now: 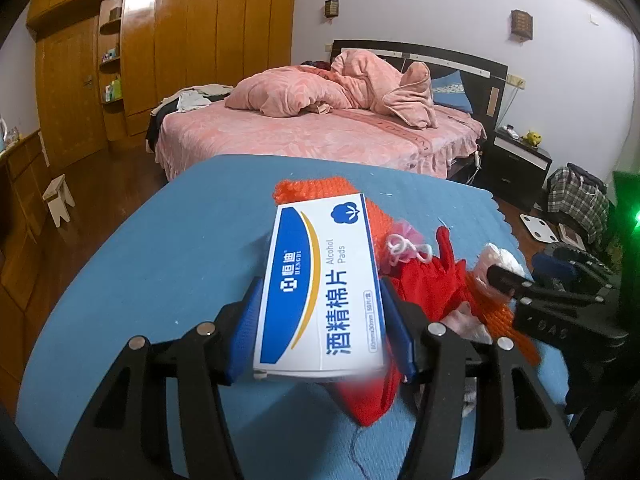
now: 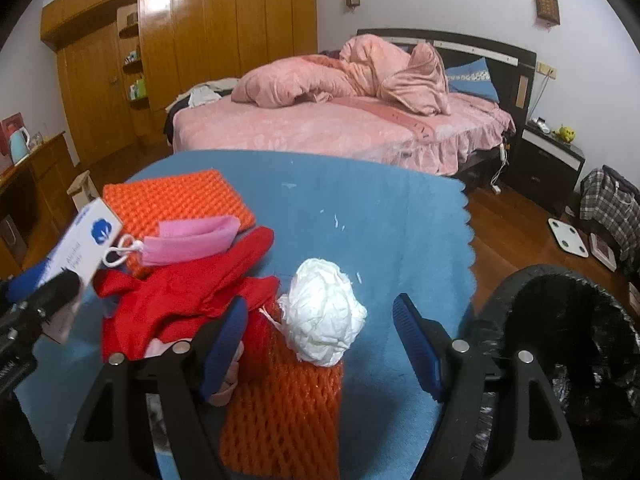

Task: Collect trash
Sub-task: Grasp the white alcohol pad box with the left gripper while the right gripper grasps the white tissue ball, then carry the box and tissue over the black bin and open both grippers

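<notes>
My left gripper [image 1: 322, 320] is shut on a white and blue alcohol pads box [image 1: 320, 280] and holds it above the blue table [image 1: 160, 264]. The box also shows at the left of the right wrist view [image 2: 86, 240]. My right gripper [image 2: 320, 344] is open, its blue pads on either side of a crumpled white paper ball [image 2: 324, 312]. The ball rests on an orange foam net [image 2: 284, 408]. A red cloth [image 2: 180, 296], a pink mask [image 2: 192, 240] and a second orange foam net [image 2: 180, 200] lie to the left.
A bin lined with a black bag [image 2: 568, 344] stands at the table's right edge. Beyond the table is a bed with pink bedding [image 2: 340, 120], a wooden wardrobe [image 2: 200, 40] and wooden floor [image 2: 516, 232] with a white scale [image 2: 568, 236].
</notes>
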Motion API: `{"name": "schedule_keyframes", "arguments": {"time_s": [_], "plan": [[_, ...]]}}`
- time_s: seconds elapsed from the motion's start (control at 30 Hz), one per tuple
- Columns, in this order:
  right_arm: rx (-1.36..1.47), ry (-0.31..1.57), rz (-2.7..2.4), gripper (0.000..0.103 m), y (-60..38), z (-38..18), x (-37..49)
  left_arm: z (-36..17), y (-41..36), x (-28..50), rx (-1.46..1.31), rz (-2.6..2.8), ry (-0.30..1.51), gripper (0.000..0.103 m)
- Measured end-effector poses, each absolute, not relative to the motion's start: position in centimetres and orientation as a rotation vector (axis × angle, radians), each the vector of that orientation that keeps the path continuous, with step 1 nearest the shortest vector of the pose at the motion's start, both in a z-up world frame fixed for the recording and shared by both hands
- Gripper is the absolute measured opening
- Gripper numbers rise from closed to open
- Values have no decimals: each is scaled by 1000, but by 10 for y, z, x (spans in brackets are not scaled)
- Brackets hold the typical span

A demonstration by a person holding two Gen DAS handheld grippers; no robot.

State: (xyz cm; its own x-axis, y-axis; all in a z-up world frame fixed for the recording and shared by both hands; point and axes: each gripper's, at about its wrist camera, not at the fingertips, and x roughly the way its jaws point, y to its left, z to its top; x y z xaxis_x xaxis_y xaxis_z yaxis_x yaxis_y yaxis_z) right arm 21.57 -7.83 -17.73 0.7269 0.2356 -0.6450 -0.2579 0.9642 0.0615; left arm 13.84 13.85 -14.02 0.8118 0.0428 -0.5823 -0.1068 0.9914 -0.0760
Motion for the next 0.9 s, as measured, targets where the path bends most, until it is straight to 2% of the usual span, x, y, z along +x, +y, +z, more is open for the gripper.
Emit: {"name": "schedule_keyframes", "arguments": {"time_s": [0.07,0.17,0.27,0.63,0.9], "plan": [[-25,729,285,65,-77,-183,221,-141,140,139,-106,82,619,55],[-14,763,325,38,-74,-190,225,-140,140,141,-109,85,622,55],[15,772,346,29,-77,-190,224,-137,141,142,-105,84,617,55],[51,634,357,29,-102,-134,191,-104,132,124,-107,70,545,55],[80,599,294,29,-145,-113,157,-85,89,115,-92,-30,518,55]]}}
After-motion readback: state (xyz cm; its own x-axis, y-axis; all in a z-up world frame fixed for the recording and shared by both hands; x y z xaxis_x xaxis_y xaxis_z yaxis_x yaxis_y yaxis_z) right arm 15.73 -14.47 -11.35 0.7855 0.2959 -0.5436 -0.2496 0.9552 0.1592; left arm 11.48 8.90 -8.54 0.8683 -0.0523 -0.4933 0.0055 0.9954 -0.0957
